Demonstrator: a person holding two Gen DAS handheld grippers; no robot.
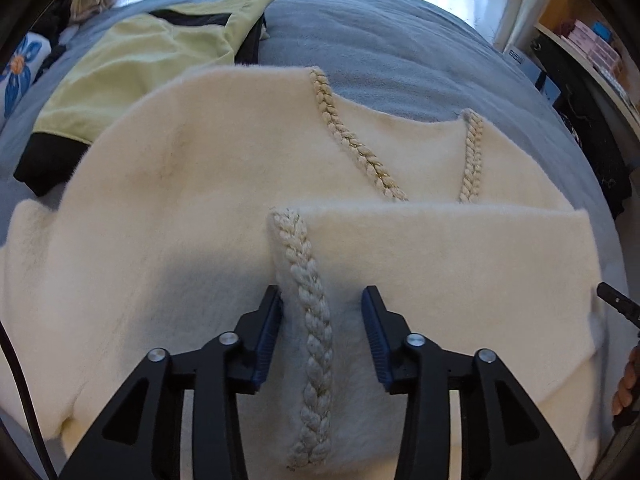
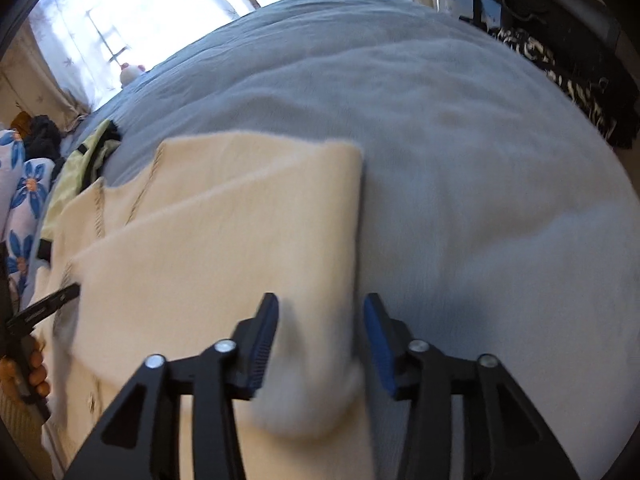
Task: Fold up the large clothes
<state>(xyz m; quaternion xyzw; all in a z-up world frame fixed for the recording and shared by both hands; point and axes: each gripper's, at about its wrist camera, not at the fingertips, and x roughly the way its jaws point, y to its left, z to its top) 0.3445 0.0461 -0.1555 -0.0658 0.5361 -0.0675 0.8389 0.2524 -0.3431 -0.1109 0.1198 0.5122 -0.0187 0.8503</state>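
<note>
Both tongs stand partly open and hold nothing that I can see. On my left gripper (image 1: 322, 336) the blue pads straddle the braided rope trim (image 1: 316, 344) of the fluffy cream cardigan (image 1: 160, 208), with a gap on each side, so the cloth lies between the jaws and is not pinched. My right gripper (image 2: 320, 340) is set the same way over the cardigan's folded right edge (image 2: 320, 360); the nap bulges up between the pads, and though blur makes it hard to judge, I read no firm grip there.

Outward from the tongs, the cardigan lies flat on the grey-blue fleece blanket (image 1: 400, 48) covering the bed, one side panel already turned in over the front, the V-neck pointing away from me. A pale yellow-green garment with black cuffs (image 1: 132, 64) lies just beyond its far left shoulder.

I judge the side fold laid and the next fold about to start. That calls for closing both tongs on the near edge, then lifting evenly and carrying it toward the neckline.
</note>
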